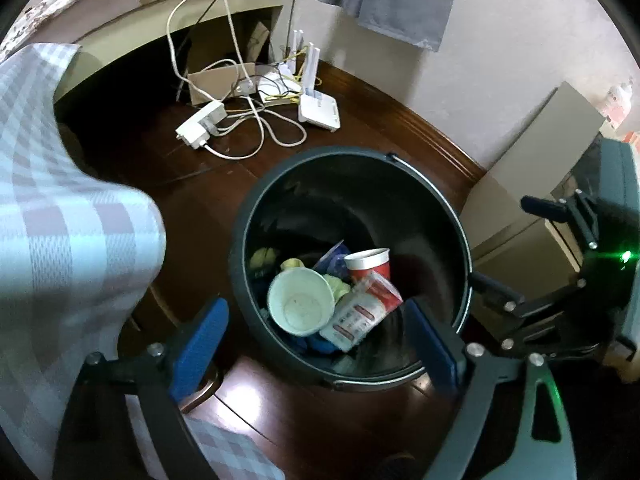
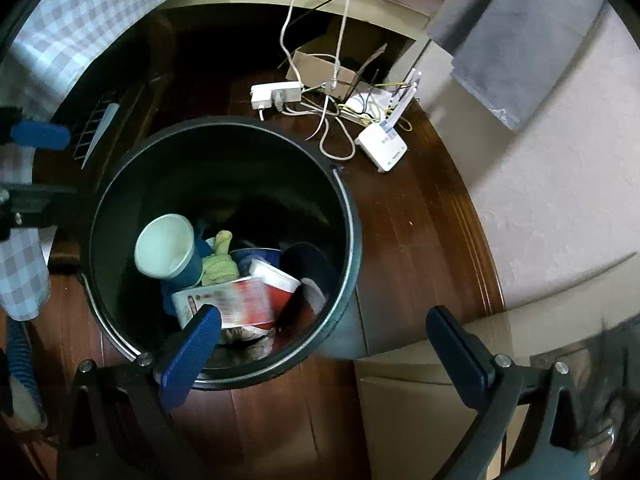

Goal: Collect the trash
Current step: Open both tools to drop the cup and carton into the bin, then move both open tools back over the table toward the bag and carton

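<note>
**Dark Wood Floor: Bin Loaded, Both Claws Wide**

Dark wood floor [image 1: 248, 408] carries a black trash bin [image 1: 400, 184] holding a white paper cup [image 1: 300, 300], a red cup [image 1: 370, 262] and a red-white wrapper [image 1: 360, 312]. Left claw [image 1: 316, 346] and right claw [image 2: 326, 356] hover above it, spread wide, nothing between the pads.

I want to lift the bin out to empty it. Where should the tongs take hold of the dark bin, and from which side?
Grip the bin by its thin metal bail handle, coming down from above. The handle lies folded along the rim, so one finger would likely have to slip under it first. The round wall looks too wide for either open pair of tongs, and the paper cup and wrappers fill the inside.
</note>
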